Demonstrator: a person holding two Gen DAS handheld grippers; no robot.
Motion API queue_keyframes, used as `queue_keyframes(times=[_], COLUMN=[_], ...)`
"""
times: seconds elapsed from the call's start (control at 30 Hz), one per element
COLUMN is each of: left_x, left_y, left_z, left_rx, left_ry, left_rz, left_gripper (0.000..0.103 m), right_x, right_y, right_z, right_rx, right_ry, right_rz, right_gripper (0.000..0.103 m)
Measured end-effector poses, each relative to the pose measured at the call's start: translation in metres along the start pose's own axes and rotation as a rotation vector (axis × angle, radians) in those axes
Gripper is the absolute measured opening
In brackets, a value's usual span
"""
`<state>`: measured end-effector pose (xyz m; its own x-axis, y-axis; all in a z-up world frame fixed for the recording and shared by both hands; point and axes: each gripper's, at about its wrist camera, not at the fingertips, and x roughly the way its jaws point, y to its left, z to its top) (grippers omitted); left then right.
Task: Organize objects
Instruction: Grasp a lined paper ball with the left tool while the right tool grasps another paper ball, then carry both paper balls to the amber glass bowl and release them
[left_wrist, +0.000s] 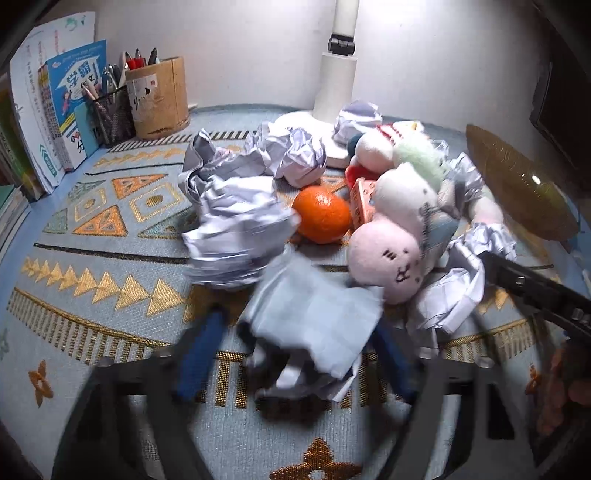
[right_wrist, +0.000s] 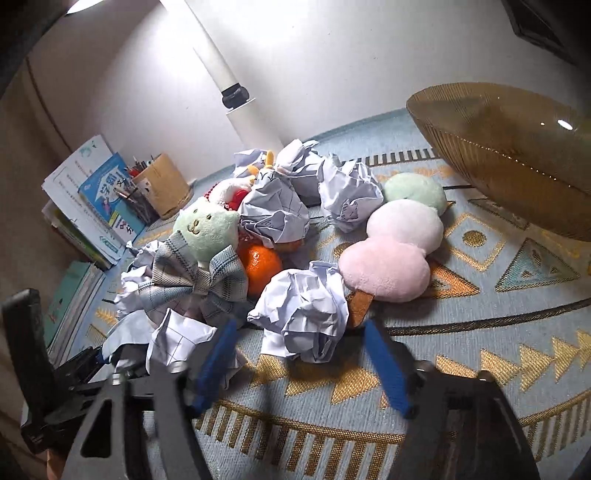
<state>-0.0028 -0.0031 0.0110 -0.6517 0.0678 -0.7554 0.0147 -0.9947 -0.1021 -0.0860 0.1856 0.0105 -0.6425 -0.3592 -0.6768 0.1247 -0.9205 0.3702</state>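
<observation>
Far left of the orange (left_wrist: 322, 214): books (left_wrist: 70, 110) stood upright at the wall, then a mesh pen cup (left_wrist: 110, 114) and a bamboo pen holder (left_wrist: 159, 96) just beside them. All on a patterned mat (left_wrist: 92, 258).

Touching the orange on its left: a large crumpled paper wad (left_wrist: 236, 229). Behind the orange: more paper balls (left_wrist: 295, 155) and the white lamp base (left_wrist: 334, 85).

Nearer the camera than the orange: left gripper (left_wrist: 299, 328), blue pads either side of a crumpled sheet (left_wrist: 314, 332). Heavily blurred, so can't tell if pinched or still loose.

Right of the orange, touching it: a plush skewer (left_wrist: 388, 258), pink, white and green lumps in a row, with more plush piled behind. Far right of the orange: an amber glass bowl (left_wrist: 517, 184), empty as far as visible.

Right wrist view: a green bear plush (right_wrist: 207, 229) with a plaid bow leaning on the orange's left side. In front of the orange and slightly right: a paper ball (right_wrist: 303, 310), on the mat, against the skewer's pink end. Right gripper (right_wrist: 300, 325) straddling that ball, a gap showing at both pads, so not clamped.
</observation>
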Motion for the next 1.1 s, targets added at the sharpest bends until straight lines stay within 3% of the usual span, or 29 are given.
queue_keyframes(times=[0.37,0.47,0.67,0.8,0.87,0.97,1.1], left_x=[-0.033,-0.039,-0.035,-0.045,-0.047,-0.057,-0.058], left_y=[0.011,0.011,0.016,0.012,0.003,-0.028,-0.081], left_z=[-0.004,-0.005,-0.004,-0.005,0.005,0.032,0.077], left_rx=[-0.054,-0.059,-0.081,-0.084,-0.075,-0.002,0.07], left_ry=[-0.185,-0.213,-0.191,-0.246,-0.231,-0.27,-0.289], left_rz=[-0.056,-0.042,0.001,0.011,-0.012,-0.032,-0.138], left_gripper=[0.036,0.036,0.036,0.036,0.036,0.036,0.036], right_x=[-0.038,-0.035,-0.036,-0.045,-0.058,-0.086,-0.114], right_y=[-0.013,-0.011,0.007,0.015,0.009,-0.012,-0.044], right_z=[-0.009,-0.007,-0.008,-0.006,0.005,0.032,0.069], right_rx=[0.041,0.046,-0.036,-0.097,-0.097,-0.039,-0.019], right_ry=[-0.174,-0.157,-0.149,-0.169,-0.19,-0.236,-0.269], right_rz=[0.175,0.175,0.13,0.117,0.131,0.158,0.149], right_gripper=[0.034,0.034,0.034,0.034,0.034,0.034,0.034])
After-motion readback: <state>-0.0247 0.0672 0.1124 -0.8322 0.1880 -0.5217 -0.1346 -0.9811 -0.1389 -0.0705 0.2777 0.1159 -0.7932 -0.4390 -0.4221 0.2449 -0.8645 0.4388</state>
